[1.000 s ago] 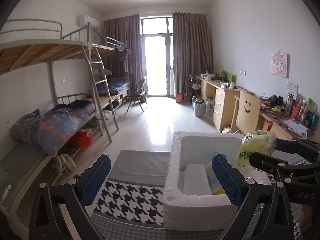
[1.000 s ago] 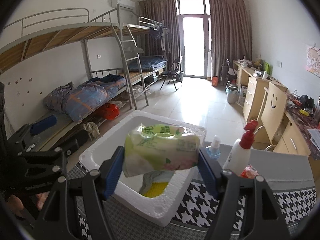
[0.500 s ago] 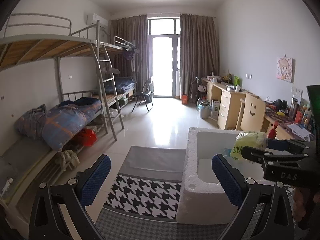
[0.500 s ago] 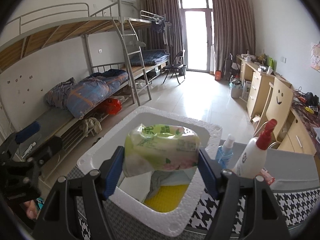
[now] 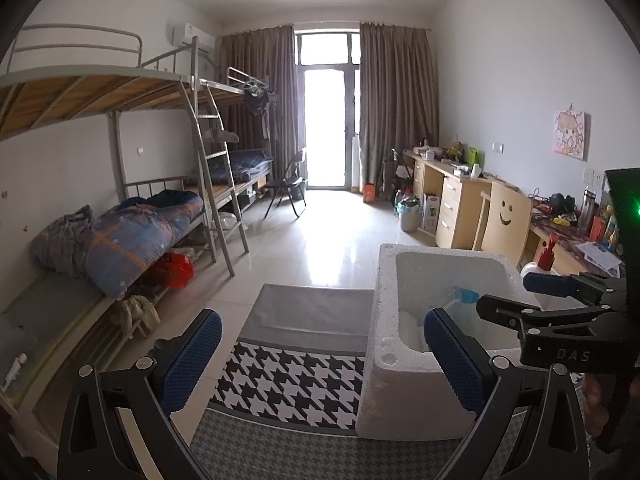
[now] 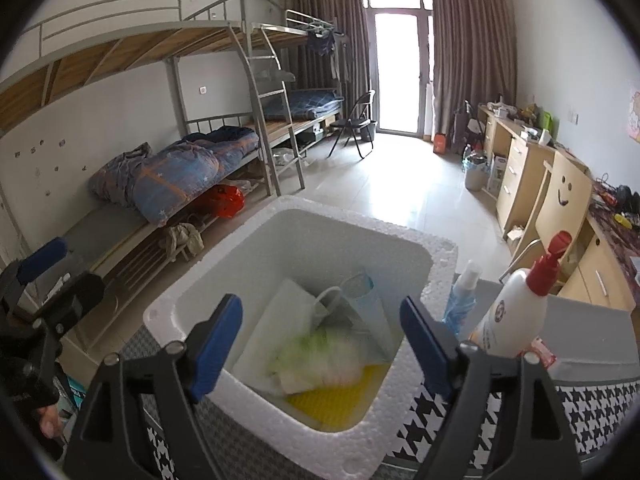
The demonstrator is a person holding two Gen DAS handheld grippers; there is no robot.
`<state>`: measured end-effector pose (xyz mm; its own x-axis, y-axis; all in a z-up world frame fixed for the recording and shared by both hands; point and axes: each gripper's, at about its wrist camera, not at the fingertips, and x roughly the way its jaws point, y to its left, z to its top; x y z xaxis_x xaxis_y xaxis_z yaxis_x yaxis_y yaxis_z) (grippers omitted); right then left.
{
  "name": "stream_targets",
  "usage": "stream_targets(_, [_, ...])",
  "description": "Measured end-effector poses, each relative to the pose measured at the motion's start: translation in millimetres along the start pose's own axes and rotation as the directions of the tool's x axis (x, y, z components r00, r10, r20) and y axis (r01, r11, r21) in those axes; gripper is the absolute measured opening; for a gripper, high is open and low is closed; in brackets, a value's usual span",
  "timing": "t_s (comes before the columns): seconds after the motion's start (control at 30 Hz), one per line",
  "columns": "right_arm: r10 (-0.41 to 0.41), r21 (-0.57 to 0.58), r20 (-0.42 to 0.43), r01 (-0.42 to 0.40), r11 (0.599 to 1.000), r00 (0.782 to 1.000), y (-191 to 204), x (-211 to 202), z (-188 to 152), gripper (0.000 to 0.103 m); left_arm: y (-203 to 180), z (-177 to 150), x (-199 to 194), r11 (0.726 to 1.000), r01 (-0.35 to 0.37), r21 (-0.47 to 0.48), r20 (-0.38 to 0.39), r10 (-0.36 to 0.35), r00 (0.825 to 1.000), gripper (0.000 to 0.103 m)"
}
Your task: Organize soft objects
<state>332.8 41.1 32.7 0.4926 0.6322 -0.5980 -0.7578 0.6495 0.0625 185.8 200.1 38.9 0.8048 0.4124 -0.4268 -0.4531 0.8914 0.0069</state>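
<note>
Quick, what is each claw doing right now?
Left gripper: open, holding nothing.
Right gripper: jaws just opened, nothing between them; tissue pack lies in the foam box.

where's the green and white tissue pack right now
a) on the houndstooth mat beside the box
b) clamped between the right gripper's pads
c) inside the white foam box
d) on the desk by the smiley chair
c: in the right wrist view the tissue pack lies blurred inside the foam box, on top of the other items there, while the right gripper stands open above it; its jaws have just been opening and nothing is between the pads.
</note>
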Motion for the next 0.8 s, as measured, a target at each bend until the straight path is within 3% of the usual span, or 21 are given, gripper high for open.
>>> stream_targets(0.27, [-0.01, -0.005, 0.038, 0.01, 1.0, 0.999, 2.0, -22.3, -3.0, 0.086, -0.7, -0.8, -13.5, 1.0, 0.021, -0.004, 0.012, -0.021, 1.0, 0.102])
stream_targets(0.57, [-0.025, 0.0, 0.104, 0.025, 1.0, 0.994, 5.6, -54.3, -15.2, 0.097, -8.3, -5.7, -32.4, 0.999, 0.041, 0.002, 0.02, -0.041, 0.999, 0.102])
stream_targets(0.8, [-0.029, -0.013, 0.132, 0.031, 0.999, 0.991, 11.9, -70.1, -27.7, 0.098, -13.6, -10.8, -50.4, 0.998, 0.07, 0.008, 0.035, -0.07, 0.997, 0.102])
